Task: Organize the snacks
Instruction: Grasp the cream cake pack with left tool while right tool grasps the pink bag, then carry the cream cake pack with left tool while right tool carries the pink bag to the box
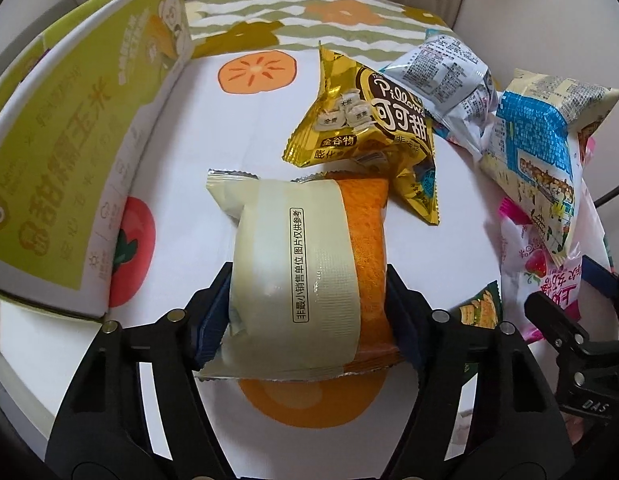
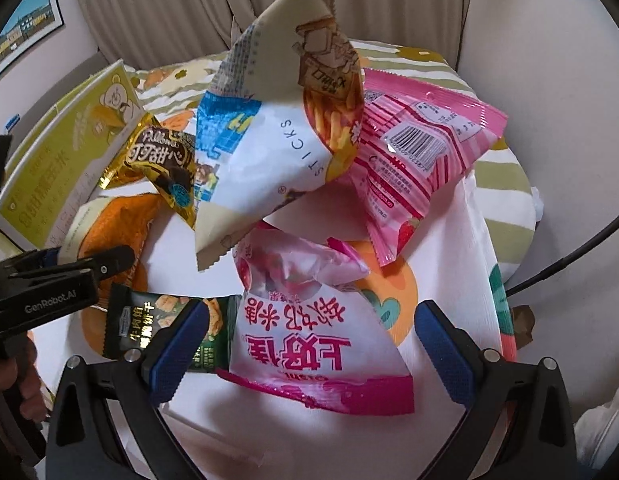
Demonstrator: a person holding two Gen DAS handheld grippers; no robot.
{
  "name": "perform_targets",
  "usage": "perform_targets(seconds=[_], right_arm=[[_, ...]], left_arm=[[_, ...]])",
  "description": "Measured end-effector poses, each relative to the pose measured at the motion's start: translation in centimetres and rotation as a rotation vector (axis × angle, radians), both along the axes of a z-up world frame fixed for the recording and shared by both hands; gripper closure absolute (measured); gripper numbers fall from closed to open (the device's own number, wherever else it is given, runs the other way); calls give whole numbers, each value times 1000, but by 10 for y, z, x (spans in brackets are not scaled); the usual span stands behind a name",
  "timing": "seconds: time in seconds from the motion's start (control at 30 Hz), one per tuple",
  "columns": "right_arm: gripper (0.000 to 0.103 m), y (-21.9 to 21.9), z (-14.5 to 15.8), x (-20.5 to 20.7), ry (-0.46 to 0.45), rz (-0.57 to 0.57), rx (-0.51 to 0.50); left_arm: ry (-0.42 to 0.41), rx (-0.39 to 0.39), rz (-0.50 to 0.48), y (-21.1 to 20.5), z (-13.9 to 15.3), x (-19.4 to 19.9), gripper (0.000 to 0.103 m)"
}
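Observation:
A cream-and-orange cake packet [image 1: 293, 248] lies on the fruit-print tablecloth [image 1: 229, 128], and my left gripper [image 1: 307, 284] is shut on it, one pad pressed to each long side. The same packet [image 2: 113, 220] shows at the left of the right wrist view, beside the left gripper's black finger [image 2: 109, 260]. My right gripper [image 2: 313, 312] stands open astride a pink-and-white strawberry packet [image 2: 309, 340], its blue pads clear of the packet. A small green packet [image 2: 149, 324] lies against its left finger.
A gold Pillows packet [image 1: 365, 120], a grey-white packet [image 1: 441, 76] and a blue-and-cream sticks bag [image 1: 541, 152] are piled at the right. A pink striped packet [image 2: 421, 160] lies under the sticks bag [image 2: 269, 140]. An open green cardboard box [image 1: 69, 160] stands at the left.

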State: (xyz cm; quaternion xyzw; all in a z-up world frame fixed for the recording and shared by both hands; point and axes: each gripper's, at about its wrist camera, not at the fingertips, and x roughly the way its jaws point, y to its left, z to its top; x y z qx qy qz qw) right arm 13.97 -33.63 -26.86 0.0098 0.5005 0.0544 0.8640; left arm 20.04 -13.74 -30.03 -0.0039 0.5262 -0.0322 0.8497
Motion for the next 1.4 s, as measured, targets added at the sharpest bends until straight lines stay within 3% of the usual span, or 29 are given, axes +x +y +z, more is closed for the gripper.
perform_targets(seconds=[0.4,0.47,0.7,0.83,1.4], right_arm=[[4,6,-7,12,25,1,-60],[9,8,-8,14,25,-2,-72],[44,18,-11,14,31,35,-85],[55,18,-7,10,23,14,-74],[59,10,50,-36,-30,-55,-54]], left_arm=[[8,14,0,9,8,-17,39],[8,11,-9,9,11,-20,39],[-8,-2,-42,3,22,-26,40],[-15,-10,-60,1,30,-31,40],[-94,-53,-152,-5,92,-68,40]])
